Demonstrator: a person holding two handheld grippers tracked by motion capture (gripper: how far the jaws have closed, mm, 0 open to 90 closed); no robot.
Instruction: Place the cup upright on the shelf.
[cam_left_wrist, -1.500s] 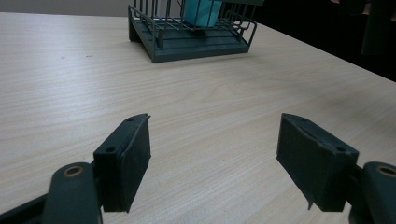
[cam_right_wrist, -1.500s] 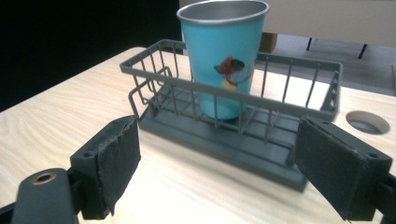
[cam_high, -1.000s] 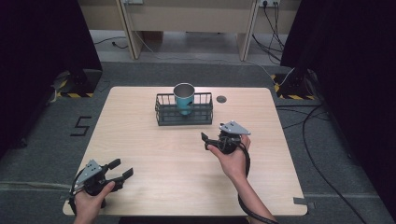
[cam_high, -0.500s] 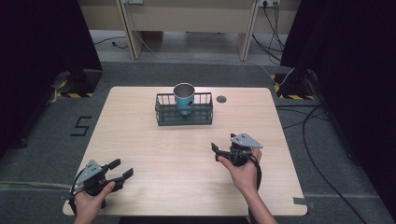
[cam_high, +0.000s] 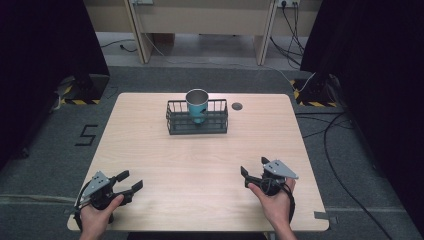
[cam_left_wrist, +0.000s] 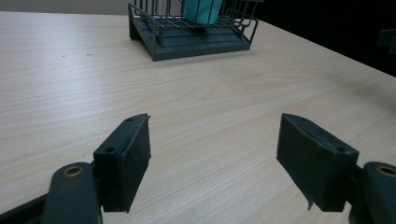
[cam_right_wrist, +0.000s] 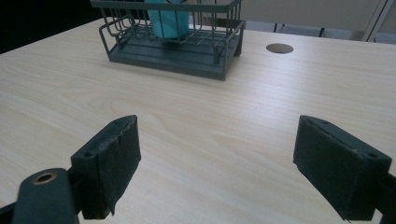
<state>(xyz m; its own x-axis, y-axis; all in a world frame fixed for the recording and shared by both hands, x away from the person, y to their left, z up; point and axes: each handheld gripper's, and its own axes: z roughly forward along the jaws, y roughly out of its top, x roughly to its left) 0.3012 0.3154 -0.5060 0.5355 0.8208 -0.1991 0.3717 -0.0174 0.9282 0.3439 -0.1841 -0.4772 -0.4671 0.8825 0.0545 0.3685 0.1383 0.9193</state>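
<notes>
Both hands low at the table's (cam_high: 150, 150) near edge. My left gripper (cam_high: 127, 182) near the left corner, jaws wide, empty. My right gripper (cam_high: 254, 171) near the right, jaws wide, empty. Cup (cam_high: 197, 104) stands upright in the rack (cam_high: 220, 122), well apart, far side. Pale wood top; grey carpet, dark curtains around.

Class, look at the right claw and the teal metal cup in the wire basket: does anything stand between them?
On the bare wooden table nothing does. Only the dark wire basket wall surrounds the teal metal cup; the right claw is open.
</notes>
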